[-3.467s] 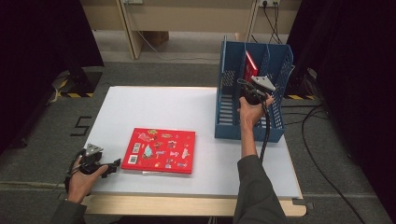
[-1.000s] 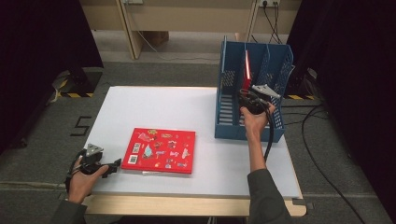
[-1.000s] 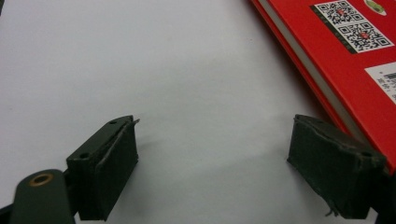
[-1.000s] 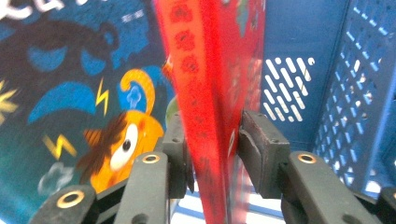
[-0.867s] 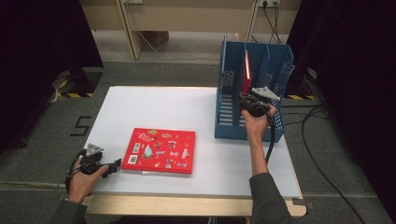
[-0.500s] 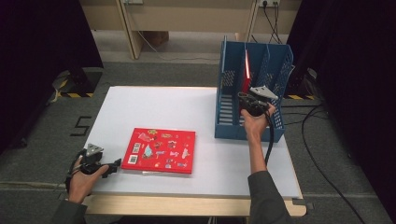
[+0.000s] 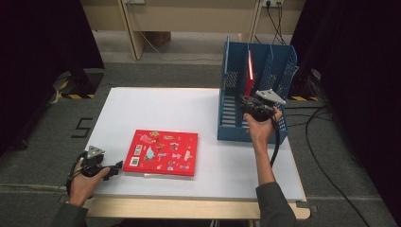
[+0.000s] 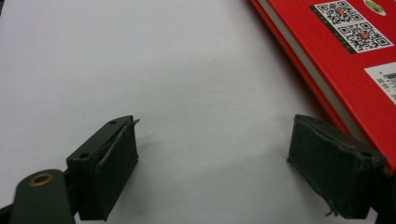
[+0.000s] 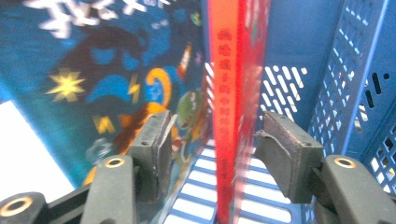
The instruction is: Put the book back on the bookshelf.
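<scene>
left gripper (image 7: 113,168): rests at the near left edge of the white table (image 7: 156,106); jaws spread wide with bare table between them, holding nothing. In the left gripper view the right-hand pad sits just beside the flat book's corner; contact cannot be told.
flat red book (image 7: 163,152): lies cover-up on the table, near the front edge, well apart from the rack. Hard cover, cartoon stickers and QR codes on the face, pale page block visible along the edge (image 8: 299,51). Judged as not yet filed.
blue file rack (image 7: 231,109): stands at the right side of the table, slotted walls, several compartments.
upright red book (image 7: 248,78): stands on edge in a middle compartment, spine (image 9: 226,102) toward the right gripper; a blue illustrated cover (image 9: 93,79) to its left.
right gripper (image 7: 247,105): at the rack's open front. Jaws have just been opening; spine between the pads, gaps either side, so released.
progress: one book filed, one left, by my reading.
</scene>
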The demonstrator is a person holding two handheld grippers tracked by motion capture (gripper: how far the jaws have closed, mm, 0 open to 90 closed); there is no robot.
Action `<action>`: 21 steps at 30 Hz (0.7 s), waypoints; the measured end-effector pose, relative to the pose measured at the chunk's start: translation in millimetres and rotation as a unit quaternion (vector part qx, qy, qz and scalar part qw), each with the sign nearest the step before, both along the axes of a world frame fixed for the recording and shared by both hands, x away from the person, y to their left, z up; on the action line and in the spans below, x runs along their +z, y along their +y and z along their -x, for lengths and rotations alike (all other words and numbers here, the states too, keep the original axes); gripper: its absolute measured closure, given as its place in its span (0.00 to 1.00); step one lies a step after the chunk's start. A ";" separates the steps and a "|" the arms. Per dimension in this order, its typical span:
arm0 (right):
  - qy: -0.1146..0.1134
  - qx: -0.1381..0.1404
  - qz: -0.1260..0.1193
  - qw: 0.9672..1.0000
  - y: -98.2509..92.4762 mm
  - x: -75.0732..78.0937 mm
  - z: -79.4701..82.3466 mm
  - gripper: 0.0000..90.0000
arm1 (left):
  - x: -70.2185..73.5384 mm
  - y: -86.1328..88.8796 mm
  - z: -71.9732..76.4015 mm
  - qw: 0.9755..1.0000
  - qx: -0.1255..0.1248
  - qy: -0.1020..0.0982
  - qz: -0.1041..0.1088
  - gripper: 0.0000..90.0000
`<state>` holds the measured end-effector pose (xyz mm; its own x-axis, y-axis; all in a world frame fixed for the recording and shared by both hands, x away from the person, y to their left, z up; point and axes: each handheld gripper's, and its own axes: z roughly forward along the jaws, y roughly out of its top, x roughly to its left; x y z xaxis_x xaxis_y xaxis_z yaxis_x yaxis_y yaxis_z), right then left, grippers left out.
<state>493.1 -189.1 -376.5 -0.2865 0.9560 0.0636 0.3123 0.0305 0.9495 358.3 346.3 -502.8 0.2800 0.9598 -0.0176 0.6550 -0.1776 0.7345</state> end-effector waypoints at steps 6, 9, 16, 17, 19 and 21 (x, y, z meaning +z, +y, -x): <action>-0.005 0.020 0.000 1.000 1.1 3.0 28.4 0.43 | 0.4 0.2 0.0 1.000 -0.001 0.003 0.000 0.16; -0.005 0.036 -0.001 0.999 4.6 -1.0 47.7 0.41 | 0.5 0.1 0.1 1.000 -0.001 0.002 0.000 0.16; 0.005 0.070 -0.006 0.998 8.7 -8.6 73.8 0.39 | 1.2 -0.5 0.6 1.000 -0.005 0.004 0.004 0.17; 0.009 0.076 -0.012 0.997 8.2 -11.0 76.1 0.39 | 1.3 -0.6 0.5 1.000 -0.006 0.004 0.004 0.17; 0.013 0.075 -0.013 0.997 7.6 -15.6 81.7 0.39 | 1.8 -0.7 0.8 1.000 -0.007 0.005 0.004 0.17; 0.017 0.071 -0.015 0.997 7.1 -20.6 86.5 0.38 | 2.7 -0.8 1.7 1.000 -0.007 0.003 0.004 0.17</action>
<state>406.5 -182.0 -397.1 -0.4161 0.9033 0.1046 0.3397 0.0477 0.9393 356.6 345.5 -500.1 0.2940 0.9554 -0.0267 0.6562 -0.1814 0.7325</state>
